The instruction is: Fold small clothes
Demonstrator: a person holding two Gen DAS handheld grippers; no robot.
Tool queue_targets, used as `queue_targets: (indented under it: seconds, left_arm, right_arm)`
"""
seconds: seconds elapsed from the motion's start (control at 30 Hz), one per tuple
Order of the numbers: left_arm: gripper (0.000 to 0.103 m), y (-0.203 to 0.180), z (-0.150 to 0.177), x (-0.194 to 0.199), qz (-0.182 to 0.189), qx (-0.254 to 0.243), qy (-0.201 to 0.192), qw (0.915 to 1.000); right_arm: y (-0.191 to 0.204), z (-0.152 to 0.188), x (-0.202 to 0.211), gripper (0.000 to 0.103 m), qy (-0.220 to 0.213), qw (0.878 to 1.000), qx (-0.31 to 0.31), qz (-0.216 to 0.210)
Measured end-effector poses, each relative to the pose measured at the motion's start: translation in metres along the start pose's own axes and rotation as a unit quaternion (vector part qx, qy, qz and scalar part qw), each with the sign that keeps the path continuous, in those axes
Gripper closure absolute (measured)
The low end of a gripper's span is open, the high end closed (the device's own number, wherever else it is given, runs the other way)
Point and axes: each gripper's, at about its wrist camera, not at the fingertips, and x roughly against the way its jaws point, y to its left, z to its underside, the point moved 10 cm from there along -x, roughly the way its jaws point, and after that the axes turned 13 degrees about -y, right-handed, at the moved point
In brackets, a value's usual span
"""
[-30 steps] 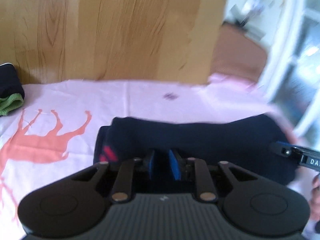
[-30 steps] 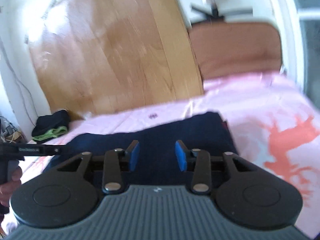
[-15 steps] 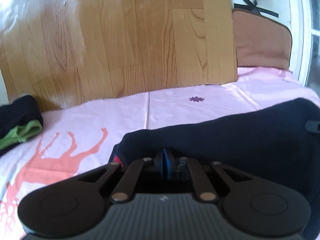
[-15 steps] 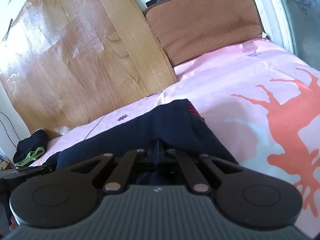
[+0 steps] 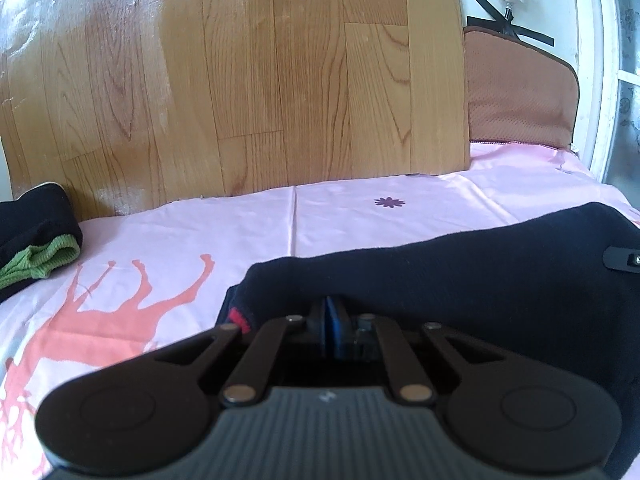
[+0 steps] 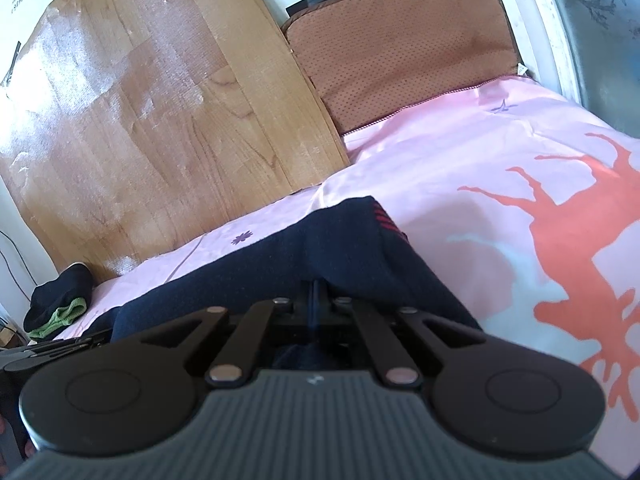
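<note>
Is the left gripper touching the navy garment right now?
Touching. In the left wrist view the left gripper has its blue pads shut together with the navy garment edge draped over and around the tips, no gap showing.

Wooden panel [image 5: 280,80] and brown cushion [image 6: 404,48] (perforated) behind pink sheet [image 5: 340,216].

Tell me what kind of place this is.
Probably a bedroom at home: a pink sheet printed with orange deer covers what looks like a bed, a brown cushion leans behind it, and a window frame stands alongside.

Navy garment [image 5: 460,280] with small red marks, stretched across pink sheet, near edge lifted
</note>
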Motion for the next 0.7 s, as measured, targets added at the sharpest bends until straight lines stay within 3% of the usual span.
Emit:
queue_targets:
  seconds: [0.3,0.4,0.5,0.57,0.63,0.7]
  left_arm:
    - [0.097,-0.001,0.0,0.003,0.003,0.0,0.0,1.0]
    - [0.097,-0.001,0.0,0.004,0.002,-0.001,0.001,1.0]
    - [0.096,-0.001,0.0,0.005,0.001,0.002,0.002,1.0]
    - [0.096,-0.001,0.0,0.005,0.001,0.004,0.002,1.0]
    - [0.096,-0.001,0.0,0.005,0.0,0.004,0.002,1.0]
    - [0.096,-0.002,0.0,0.006,-0.002,0.003,0.002,1.0]
  right_arm:
    - [-0.003,0.005,0.011,0.101,-0.013,0.999,-0.037,0.009]
    - [0.001,0.008,0.02,0.094,-0.022,0.999,-0.043,0.009]
    - [0.008,0.013,0.029,0.08,-0.03,0.999,-0.045,0.009]
    - [0.018,0.016,0.037,0.057,-0.036,0.999,-0.032,0.001]
    - [0.031,0.023,0.042,0.04,-0.03,1.0,-0.004,-0.004]
    - [0.041,0.029,0.044,0.034,-0.025,0.999,0.027,-0.001]
